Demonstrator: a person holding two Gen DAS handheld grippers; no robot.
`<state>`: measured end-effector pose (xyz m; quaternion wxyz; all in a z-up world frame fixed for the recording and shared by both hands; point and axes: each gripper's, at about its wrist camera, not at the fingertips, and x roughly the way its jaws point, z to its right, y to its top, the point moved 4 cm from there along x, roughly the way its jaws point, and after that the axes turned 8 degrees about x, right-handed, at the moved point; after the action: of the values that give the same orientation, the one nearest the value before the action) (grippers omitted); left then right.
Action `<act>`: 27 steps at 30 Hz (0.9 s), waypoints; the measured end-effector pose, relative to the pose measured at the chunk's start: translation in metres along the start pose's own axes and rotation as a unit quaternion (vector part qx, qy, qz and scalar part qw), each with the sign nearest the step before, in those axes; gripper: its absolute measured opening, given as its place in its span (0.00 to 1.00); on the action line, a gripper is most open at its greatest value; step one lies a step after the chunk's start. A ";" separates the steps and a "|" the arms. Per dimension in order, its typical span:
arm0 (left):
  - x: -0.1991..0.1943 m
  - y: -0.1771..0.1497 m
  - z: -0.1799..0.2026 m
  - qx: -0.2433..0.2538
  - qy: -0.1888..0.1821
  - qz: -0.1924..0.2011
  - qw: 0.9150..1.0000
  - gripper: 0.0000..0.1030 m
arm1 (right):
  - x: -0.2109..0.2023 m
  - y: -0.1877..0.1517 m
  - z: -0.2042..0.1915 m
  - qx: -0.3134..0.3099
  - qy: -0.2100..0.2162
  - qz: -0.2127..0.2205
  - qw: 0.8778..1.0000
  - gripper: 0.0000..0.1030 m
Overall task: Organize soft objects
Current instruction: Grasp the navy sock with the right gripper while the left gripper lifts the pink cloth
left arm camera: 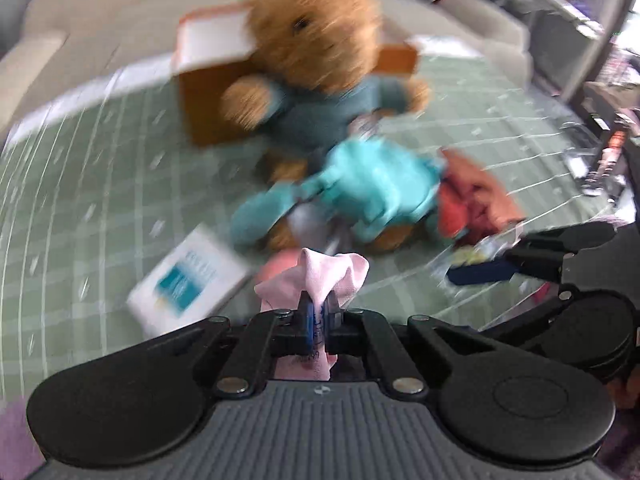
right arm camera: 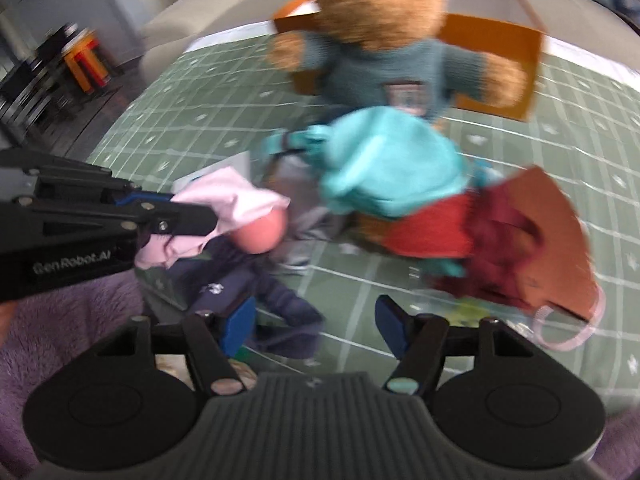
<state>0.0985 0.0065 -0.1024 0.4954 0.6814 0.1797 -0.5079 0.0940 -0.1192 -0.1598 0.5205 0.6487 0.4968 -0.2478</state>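
Surface: green table cover with a white grid, beige sofa behind it at 12 o'clock; dark shelving at 9 o'clock in the right wrist view. Both views motion-blurred.

Orange open cardboard box at the far side, brown plush teddy bear in a teal knit sweater upright in front of it. Teal fabric bundle just below the bear, red and rust cloth pile touching it at 4 o'clock. Navy garment near the right hand-held gripper, whose jaws are spread, nothing between them; navy cloth touches its left pad. White box with teal label at 10 o'clock of the left hand-held gripper.

Left hand-held gripper pressed together, pinching a pale pink soft cloth; cloth bunches out ahead of the fingertips, above the table.
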 end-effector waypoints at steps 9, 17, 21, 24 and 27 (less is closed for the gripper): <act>0.010 -0.031 -0.041 -0.092 0.018 -0.035 0.995 0.04 | 0.056 -0.008 -0.033 -0.083 0.014 -0.062 0.994 0.72; 0.008 -0.041 -0.057 -0.141 0.012 -0.036 0.989 0.05 | 0.080 -0.008 -0.052 -0.143 -0.031 -0.042 0.988 0.70; 0.009 -0.042 -0.059 -0.149 0.007 -0.036 0.988 0.05 | 0.078 -0.009 -0.052 -0.165 -0.059 -0.031 0.984 0.53; 0.009 -0.041 -0.058 -0.149 0.005 -0.033 0.988 0.05 | 0.073 -0.011 -0.048 -0.169 -0.072 -0.022 0.983 0.32; 0.009 -0.041 -0.058 -0.150 0.003 -0.031 0.988 0.05 | 0.067 -0.013 -0.045 -0.164 -0.067 -0.022 0.984 0.17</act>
<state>0.1015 0.0719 -0.1305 0.5754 0.5951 0.2763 -0.4883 0.0993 -0.0524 -0.2064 0.6466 0.5252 0.5088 -0.2174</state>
